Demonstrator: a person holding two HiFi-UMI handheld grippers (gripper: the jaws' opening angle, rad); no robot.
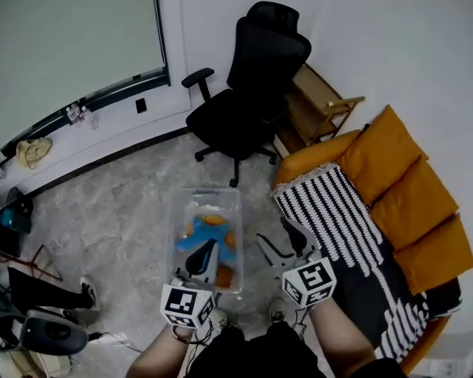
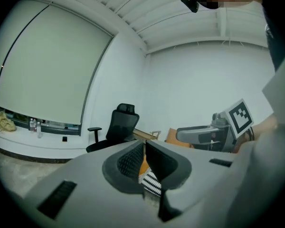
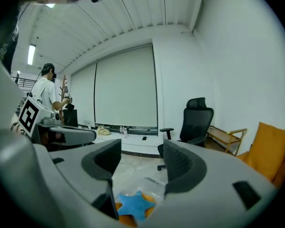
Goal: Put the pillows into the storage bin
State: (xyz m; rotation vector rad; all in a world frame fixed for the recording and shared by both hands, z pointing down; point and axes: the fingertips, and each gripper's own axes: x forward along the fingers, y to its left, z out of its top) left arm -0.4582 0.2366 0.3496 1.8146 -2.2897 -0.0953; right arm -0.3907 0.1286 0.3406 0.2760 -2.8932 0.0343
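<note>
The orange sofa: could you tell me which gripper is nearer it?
Right. The right gripper is beside the sofa; the left gripper is over the storage bin, farther off.

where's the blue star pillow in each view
Head view: the blue star pillow lies in the clear storage bin, lower centre.
Left gripper view: not in it.
Right gripper view: the pillow sits bottom centre, below the open right claw.
Shared landmark: the black office chair, in all three views.
</note>
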